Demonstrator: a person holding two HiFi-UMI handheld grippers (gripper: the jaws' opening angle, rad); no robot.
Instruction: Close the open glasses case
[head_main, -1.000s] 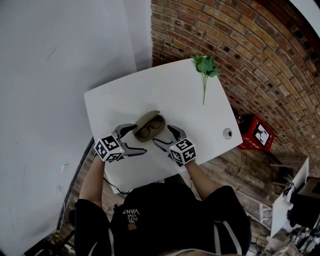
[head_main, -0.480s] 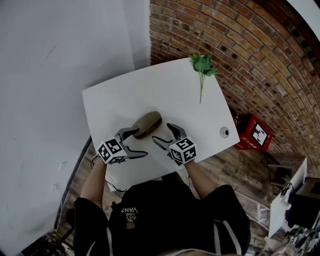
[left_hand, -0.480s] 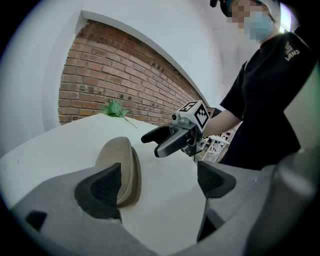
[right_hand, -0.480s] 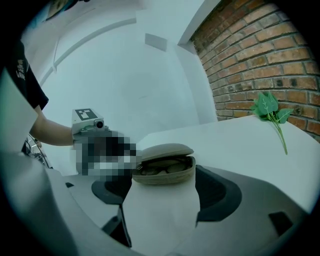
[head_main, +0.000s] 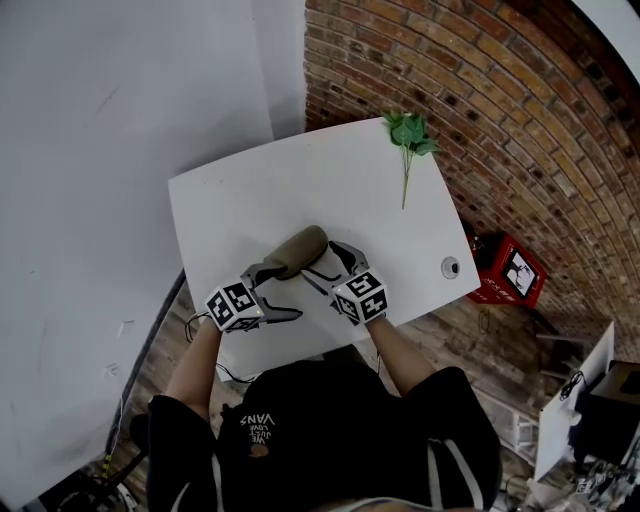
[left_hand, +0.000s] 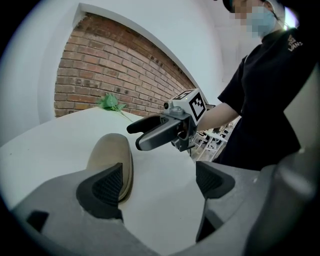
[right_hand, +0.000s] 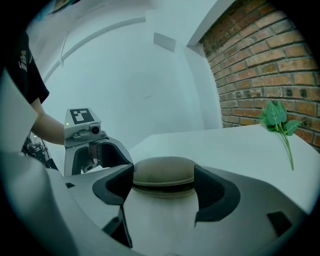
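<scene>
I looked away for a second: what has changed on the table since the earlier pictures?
The glasses case went from open to closed. The left gripper moved in beside it. Both grippers' jaws have just been closing slightly: on the right gripper the case sits between them, on the left beside them. The table and green sprig stayed put.
</scene>
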